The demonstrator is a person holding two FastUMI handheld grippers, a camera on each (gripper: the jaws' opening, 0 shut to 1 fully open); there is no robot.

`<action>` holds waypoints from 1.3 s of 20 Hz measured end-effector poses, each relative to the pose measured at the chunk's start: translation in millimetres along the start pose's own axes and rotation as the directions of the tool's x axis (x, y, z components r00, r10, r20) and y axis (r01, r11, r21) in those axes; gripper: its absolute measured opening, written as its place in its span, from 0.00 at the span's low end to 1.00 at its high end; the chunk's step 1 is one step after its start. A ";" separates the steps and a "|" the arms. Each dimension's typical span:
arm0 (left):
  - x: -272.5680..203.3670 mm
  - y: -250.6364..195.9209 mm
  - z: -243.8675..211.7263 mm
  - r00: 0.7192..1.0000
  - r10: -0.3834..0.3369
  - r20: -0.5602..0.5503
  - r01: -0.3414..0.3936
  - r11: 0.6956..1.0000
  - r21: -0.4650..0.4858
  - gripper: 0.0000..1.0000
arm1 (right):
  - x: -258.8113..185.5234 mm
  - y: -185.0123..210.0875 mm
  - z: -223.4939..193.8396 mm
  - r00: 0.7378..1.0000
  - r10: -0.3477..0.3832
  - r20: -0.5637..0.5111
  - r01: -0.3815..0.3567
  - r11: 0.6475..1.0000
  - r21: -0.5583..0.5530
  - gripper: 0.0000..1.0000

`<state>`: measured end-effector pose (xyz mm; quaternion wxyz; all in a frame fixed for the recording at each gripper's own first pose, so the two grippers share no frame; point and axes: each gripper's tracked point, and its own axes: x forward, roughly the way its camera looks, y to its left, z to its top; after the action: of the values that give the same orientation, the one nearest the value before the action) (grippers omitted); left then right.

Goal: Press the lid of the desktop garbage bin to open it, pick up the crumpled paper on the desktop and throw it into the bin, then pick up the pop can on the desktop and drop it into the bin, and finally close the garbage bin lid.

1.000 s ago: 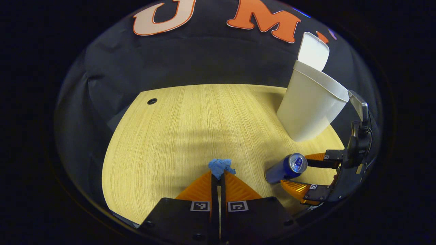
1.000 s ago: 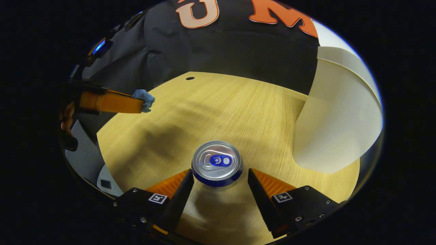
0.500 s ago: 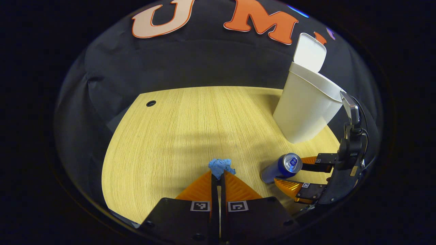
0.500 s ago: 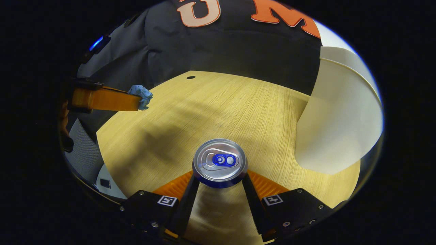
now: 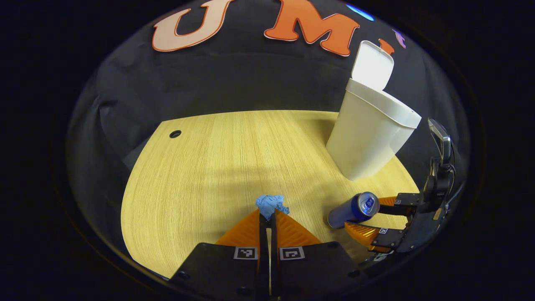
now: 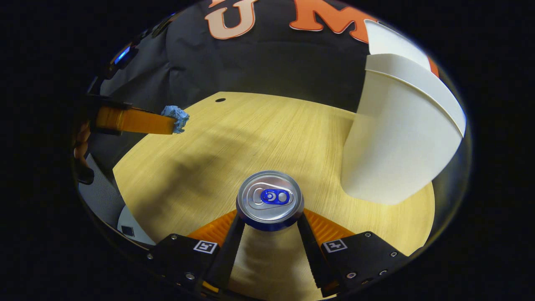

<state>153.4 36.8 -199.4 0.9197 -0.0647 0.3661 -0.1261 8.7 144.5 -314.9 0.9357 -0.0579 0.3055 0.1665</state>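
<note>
In my left gripper view, nearest to me, the left gripper (image 5: 267, 217) has its fingers pressed together on the crumpled paper (image 5: 271, 204), a small blue wad pinched at the tips above the counter (image 5: 217, 167). In my right gripper view the right gripper (image 6: 269, 217) has both fingers closed against the sides of the pop can (image 6: 270, 198), whose silver top with a blue tab faces the camera; I cannot tell whether the can's base touches the wood. The counter is pale wood with straight grain running away from me, soft shadows across its middle, and a small dark hole (image 5: 175, 134) near its far left corner. Farther off, to the right, the garbage bin (image 5: 368, 133) stands on the counter, white and tapered, its lid (image 5: 373, 65) tipped up and open at the back; I cannot see inside it. Behind the counter hangs the black cloth wall (image 5: 234, 79) of the booth.
</note>
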 end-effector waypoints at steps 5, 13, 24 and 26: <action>1.7 14.0 30.1 0.999 -0.044 0.028 0.043 0.999 0.032 0.05 | 6.5 -3.8 -1.2 0.998 -0.059 -0.003 0.059 0.996 0.067 0.77; -2.6 -15.1 88.3 0.975 -0.199 0.101 0.185 0.974 0.134 0.05 | 6.2 -9.2 -6.2 0.988 -0.156 0.002 0.153 0.974 0.168 0.77; -9.1 -120.3 164.6 0.905 -0.383 0.186 0.326 0.904 0.275 0.05 | -34.5 -12.9 -37.6 0.963 -0.271 -0.001 0.260 0.923 0.284 0.77; -10.8 -136.4 177.4 0.889 -0.411 0.204 0.343 0.891 0.299 0.05 | -42.2 -12.3 -42.9 0.957 -0.291 0.000 0.277 0.912 0.302 0.77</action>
<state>243.0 -86.4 -35.2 0.9178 -0.0326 0.2026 -0.3398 -42.7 112.3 -324.5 0.9544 0.0443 0.2945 -0.0180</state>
